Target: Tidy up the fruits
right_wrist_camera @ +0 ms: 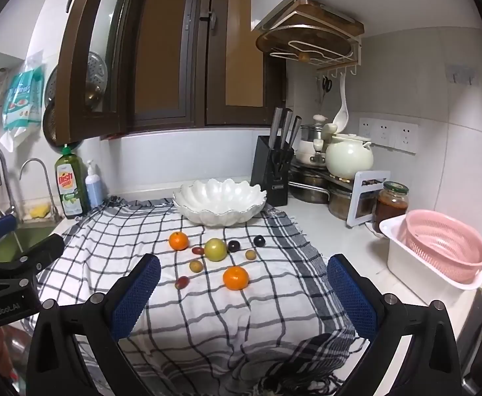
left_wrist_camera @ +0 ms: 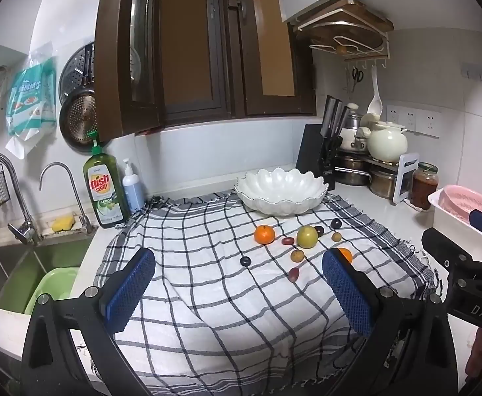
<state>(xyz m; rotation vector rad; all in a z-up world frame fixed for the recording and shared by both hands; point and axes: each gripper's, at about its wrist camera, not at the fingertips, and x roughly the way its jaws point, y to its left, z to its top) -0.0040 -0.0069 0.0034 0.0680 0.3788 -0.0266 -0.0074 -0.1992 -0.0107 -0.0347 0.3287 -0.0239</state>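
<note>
Both tongs stand wide open and hold nothing — the left tongs (left_wrist_camera: 237,283) and the right tongs (right_wrist_camera: 244,288) hover above the near part of a checked cloth (right_wrist_camera: 208,313) spread over the worktop (right_wrist_camera: 340,231). On the cloth, loose fruit lies in a small scatter: a green apple (right_wrist_camera: 215,249) in the middle, one orange (right_wrist_camera: 178,241) to its left and a second orange (right_wrist_camera: 235,277) nearer the right tongs. Around the apple lie two dark plums (right_wrist_camera: 233,246), two small red grapes (right_wrist_camera: 197,250) and two small brownish round fruits (right_wrist_camera: 195,266), all apart from each other. A white scalloped bowl (right_wrist_camera: 219,204) sits empty at the far edge of the cloth, behind the fruit. Beyond it stands a knife block (right_wrist_camera: 272,178); to the right — off the cloth — a pink colander (right_wrist_camera: 445,247) rests in a white tray. A dish soap bottle (right_wrist_camera: 69,184) stands at the left by the sink (left_wrist_camera: 7,274).
</note>
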